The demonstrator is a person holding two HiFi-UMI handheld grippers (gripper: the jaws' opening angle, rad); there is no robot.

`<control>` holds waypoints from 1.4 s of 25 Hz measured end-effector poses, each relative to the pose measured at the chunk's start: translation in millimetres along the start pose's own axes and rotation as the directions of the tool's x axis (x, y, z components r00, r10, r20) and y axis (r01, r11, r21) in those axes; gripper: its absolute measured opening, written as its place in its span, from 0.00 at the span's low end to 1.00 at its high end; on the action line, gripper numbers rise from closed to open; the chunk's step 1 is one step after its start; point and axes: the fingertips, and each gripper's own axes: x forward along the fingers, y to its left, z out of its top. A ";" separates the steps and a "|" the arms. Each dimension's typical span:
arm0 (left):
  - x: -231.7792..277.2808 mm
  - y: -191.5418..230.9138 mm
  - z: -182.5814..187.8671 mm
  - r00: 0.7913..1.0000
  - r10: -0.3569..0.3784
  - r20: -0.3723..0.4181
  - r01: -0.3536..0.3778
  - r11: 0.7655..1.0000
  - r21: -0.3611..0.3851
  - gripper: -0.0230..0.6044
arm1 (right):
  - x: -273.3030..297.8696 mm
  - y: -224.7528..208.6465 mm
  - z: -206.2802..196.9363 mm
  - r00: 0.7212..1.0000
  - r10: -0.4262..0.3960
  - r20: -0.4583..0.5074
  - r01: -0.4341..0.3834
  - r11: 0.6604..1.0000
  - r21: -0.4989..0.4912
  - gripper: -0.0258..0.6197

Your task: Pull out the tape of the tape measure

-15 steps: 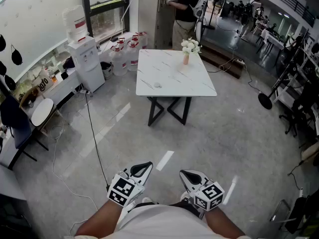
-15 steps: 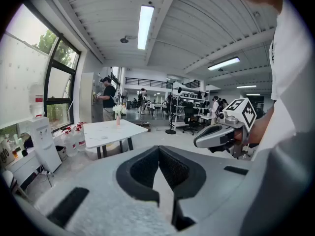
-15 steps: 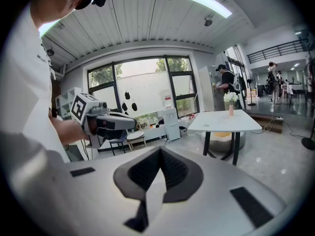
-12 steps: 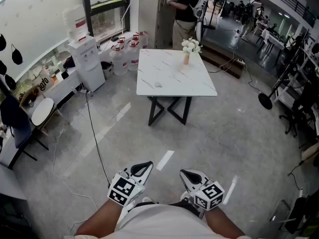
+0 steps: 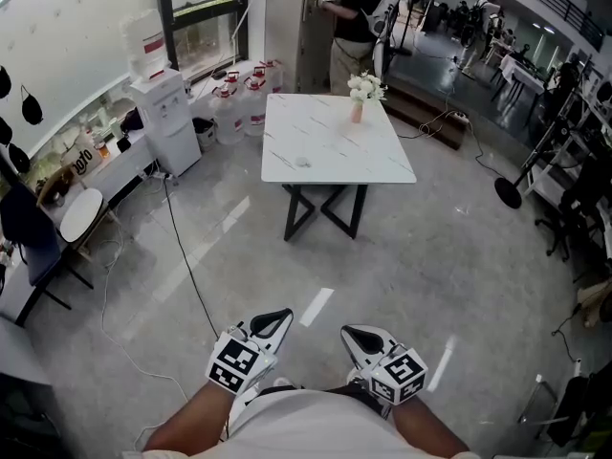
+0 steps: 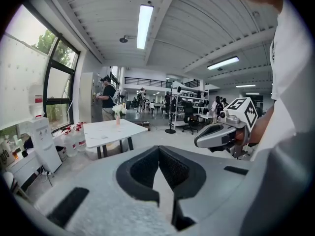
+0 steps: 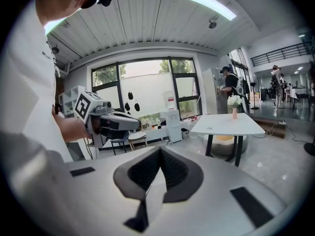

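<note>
I stand on the grey floor a few steps from a white marble-top table (image 5: 335, 151). A small pale object (image 5: 303, 163) lies on it, too small to tell whether it is the tape measure. A vase of white flowers (image 5: 359, 98) stands at the table's far edge. My left gripper (image 5: 282, 316) and right gripper (image 5: 350, 332) are held close to my body, low in the head view, both shut and empty. In the left gripper view the jaws (image 6: 158, 149) meet and the right gripper (image 6: 216, 134) shows alongside. The right gripper view shows its jaws (image 7: 160, 149) shut too.
A water dispenser (image 5: 163, 113) and several water bottles (image 5: 239, 98) stand by the window at the left. A black cable (image 5: 186, 275) runs across the floor. A person (image 5: 354, 17) stands behind the table. Chairs and stands (image 5: 564, 189) crowd the right side.
The right gripper has shifted slightly to the left; the rest of the scene stays as it was.
</note>
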 end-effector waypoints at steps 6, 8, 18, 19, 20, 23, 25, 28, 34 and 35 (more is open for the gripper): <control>-3.4 0.6 -2.6 1.000 0.001 0.003 0.000 1.000 -0.002 0.05 | 3.9 -1.8 -2.8 1.000 -0.024 -0.014 0.024 1.000 0.019 0.05; -4.6 3.6 -5.4 1.000 -0.001 0.003 0.001 1.000 0.002 0.05 | 5.8 -2.9 -1.9 0.999 -0.034 -0.005 0.034 0.999 0.035 0.05; -0.6 6.2 -21.3 1.000 -0.014 -0.027 0.013 0.999 -0.031 0.05 | 8.8 -8.5 -8.5 0.998 -0.044 -0.033 0.046 0.997 0.059 0.05; 2.2 8.7 -20.6 1.000 -0.012 -0.027 0.012 0.999 -0.032 0.05 | 11.3 -11.1 -8.2 0.999 -0.042 -0.034 0.044 0.997 0.060 0.05; 5.4 11.1 -19.6 1.000 -0.011 -0.027 0.010 0.999 -0.034 0.05 | 13.9 -14.5 -7.9 0.999 -0.040 -0.036 0.042 0.997 0.061 0.05; 17.1 16.1 -17.8 0.999 -0.012 -0.036 0.010 0.999 -0.036 0.05 | 21.9 -28.0 -6.1 0.999 -0.031 -0.037 0.034 0.997 0.064 0.05; 26.4 19.8 -18.6 0.999 -0.008 -0.048 0.007 0.999 -0.036 0.05 | 27.4 -39.2 -4.1 0.999 -0.024 -0.036 0.026 0.997 0.066 0.05; 42.7 32.2 -13.6 0.998 -0.002 -0.056 -0.001 0.999 -0.045 0.05 | 39.4 -60.8 4.8 0.999 -0.016 -0.032 0.019 0.998 0.068 0.05; 87.8 69.2 9.1 0.998 0.013 -0.061 -0.015 0.999 -0.042 0.05 | 69.0 -111.0 26.8 1.000 -0.002 -0.029 0.004 0.998 0.064 0.05; 96.9 75.0 13.0 0.998 0.017 -0.061 -0.019 0.999 -0.042 0.05 | 73.1 -121.0 29.5 1.000 0.000 -0.030 0.002 0.998 0.064 0.05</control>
